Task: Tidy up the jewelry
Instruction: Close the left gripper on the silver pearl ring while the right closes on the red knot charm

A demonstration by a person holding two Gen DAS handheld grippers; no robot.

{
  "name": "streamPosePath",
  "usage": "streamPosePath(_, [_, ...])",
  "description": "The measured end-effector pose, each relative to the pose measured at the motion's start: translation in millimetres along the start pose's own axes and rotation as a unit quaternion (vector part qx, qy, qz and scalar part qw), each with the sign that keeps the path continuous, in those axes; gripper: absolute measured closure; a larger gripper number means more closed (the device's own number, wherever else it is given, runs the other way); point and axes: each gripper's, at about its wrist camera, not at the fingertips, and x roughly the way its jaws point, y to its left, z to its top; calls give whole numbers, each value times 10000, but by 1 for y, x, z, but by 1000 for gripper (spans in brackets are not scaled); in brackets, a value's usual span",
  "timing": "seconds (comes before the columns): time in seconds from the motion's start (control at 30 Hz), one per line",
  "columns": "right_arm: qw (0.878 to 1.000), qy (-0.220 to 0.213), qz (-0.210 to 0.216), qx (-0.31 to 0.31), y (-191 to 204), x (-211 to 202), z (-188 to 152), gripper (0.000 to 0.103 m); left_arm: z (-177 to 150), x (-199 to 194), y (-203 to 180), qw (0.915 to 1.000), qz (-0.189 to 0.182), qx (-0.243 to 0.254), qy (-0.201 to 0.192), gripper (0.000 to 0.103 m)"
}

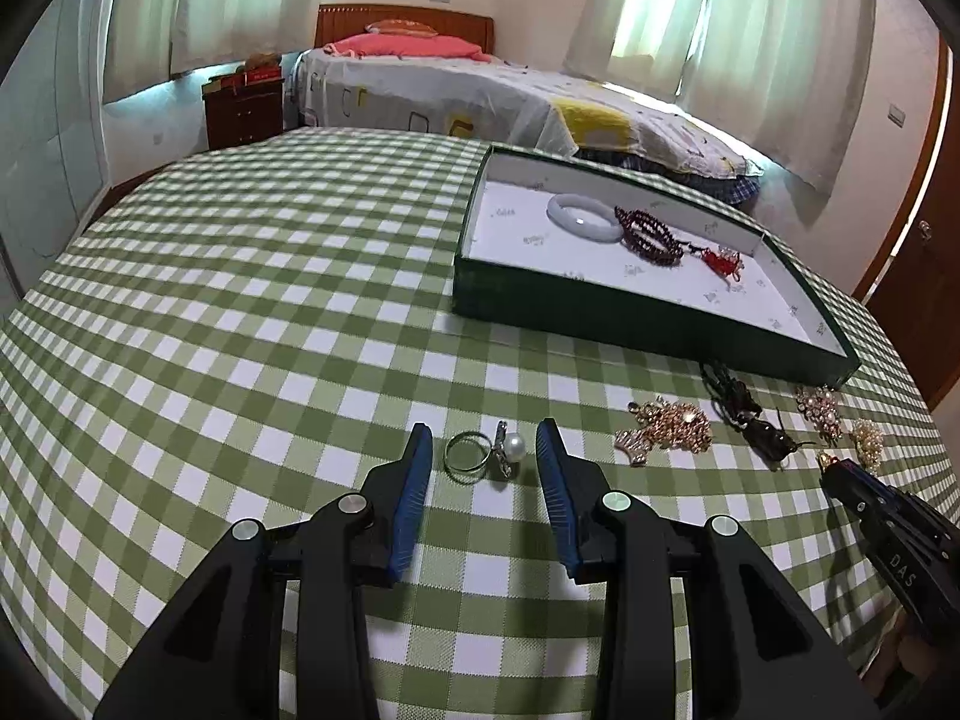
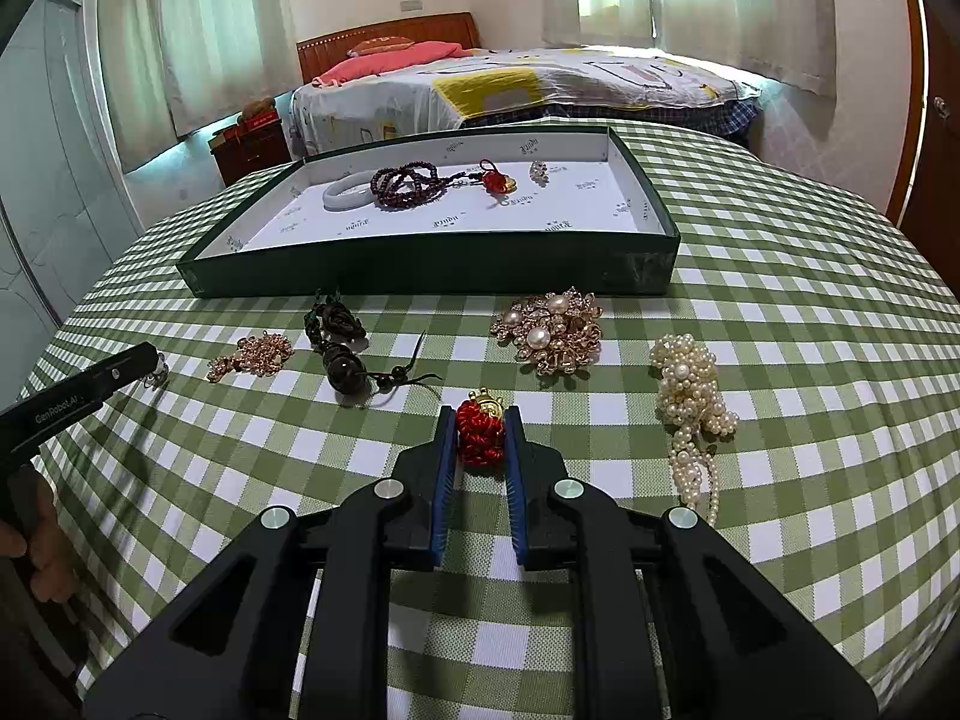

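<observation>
- The tabletop [image 2: 780, 252], under a green-and-white checked cloth, fills the lower and middle frame in both views; a bed [image 2: 540, 84] stands behind it at the top.
- A shallow dark green tray [image 2: 432, 267] with a white lining sits at upper centre of the right wrist view. Inside it lie a white bangle [image 2: 345, 192], dark red beads [image 2: 408, 183] touching the bangle, and a red knot charm [image 2: 495, 180] to their right.
- The left gripper [image 1: 485, 450] at lower centre of its view is released, its blue pads standing apart on either side of a pearl ring [image 1: 486, 450] that lies on the cloth, touching neither pad.
- The right gripper [image 2: 479, 432] at lower centre of its view is clenched on a red knotted ornament [image 2: 480, 435] with a gold piece at its far end, both pads pressing its sides.
- Loose on the cloth in front of the tray, left to right in the right wrist view: a small gold brooch [image 2: 252, 355], a dark cord pendant [image 2: 342, 348], a large gold-and-pearl brooch [image 2: 552, 327], a pearl cluster [image 2: 690, 396].
</observation>
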Motion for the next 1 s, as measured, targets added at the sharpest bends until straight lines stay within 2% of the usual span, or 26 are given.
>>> streamPosePath(0.43, [10000,-1,4,1,0,0,0,87,-1,5,-6,9999,-52,123,53,67])
streamPosePath(0.63, [10000,-3,6,4,0,0,-1,87,-1,5,-7,9999,-31,140,54,73])
streamPosePath(1.0, [10000,-6,14,6,0,0,-1,87,-1,2,-8,9998,-40,192,9,73])
